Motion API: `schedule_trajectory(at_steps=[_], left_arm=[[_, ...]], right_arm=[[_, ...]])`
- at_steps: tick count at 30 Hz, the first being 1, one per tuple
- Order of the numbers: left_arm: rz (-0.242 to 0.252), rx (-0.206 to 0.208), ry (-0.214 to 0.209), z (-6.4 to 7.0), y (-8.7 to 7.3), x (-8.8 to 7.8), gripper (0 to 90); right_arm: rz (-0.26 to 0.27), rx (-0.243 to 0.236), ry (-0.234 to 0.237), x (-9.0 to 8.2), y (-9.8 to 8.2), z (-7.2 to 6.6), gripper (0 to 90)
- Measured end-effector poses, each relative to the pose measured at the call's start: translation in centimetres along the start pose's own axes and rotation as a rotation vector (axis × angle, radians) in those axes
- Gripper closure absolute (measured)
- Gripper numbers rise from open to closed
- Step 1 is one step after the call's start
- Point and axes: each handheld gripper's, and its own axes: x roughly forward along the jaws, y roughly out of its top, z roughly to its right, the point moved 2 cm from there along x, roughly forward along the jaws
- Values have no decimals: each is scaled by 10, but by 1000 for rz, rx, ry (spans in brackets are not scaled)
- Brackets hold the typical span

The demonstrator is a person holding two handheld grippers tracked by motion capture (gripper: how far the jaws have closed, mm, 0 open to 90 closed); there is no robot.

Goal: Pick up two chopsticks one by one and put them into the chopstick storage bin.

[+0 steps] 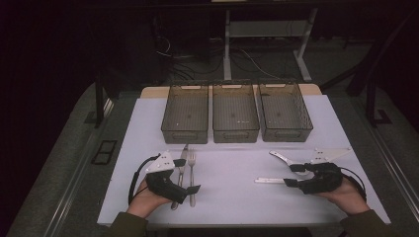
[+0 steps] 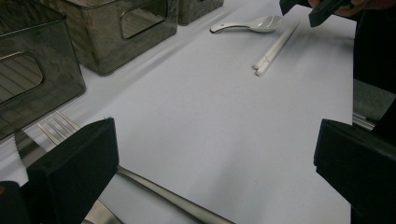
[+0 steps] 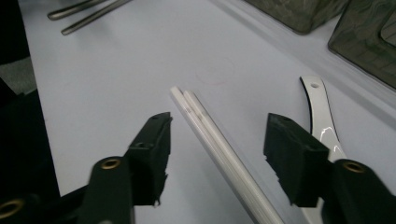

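Between the right gripper's (image 3: 217,149) half-open jaws lie the chopsticks (image 3: 219,144), untouched; left gripper (image 2: 215,172) gapes wide by the fork (image 2: 58,126).

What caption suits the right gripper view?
Right gripper, jaws open, straddling white chopsticks beside a white spoon.

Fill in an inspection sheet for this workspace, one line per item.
Surface: white table top, flat and bare between the items.
Job's things: white chopsticks lying side by side between the right gripper's jaws, not yet pinched; white spoon beside them.
Clutter: fork and knife at the left; three empty mesh bins in a row behind.
Grippers: left gripper open by the cutlery; right gripper open.
Cables: black cable loops from the left gripper.
Surroundings: dark floor, desk legs behind.
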Motion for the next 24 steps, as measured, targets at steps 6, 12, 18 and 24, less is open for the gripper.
schedule_trajectory(at_steps=[6,12,18,24], left_arm=[[-4,-2,-6,0,0,0,0],[-8,3,-12,0,0,1,0],[-8,-4,-15,1,0,2,0],[-7,-7,-16,2,-1,2,0]], right_arm=[[-36,5,7,2,-1,8,591],[-73,-3,21,9,-2,11,684],[-92,-15,28,16,0,11,726],[-95,-21,40,23,5,10,738]])
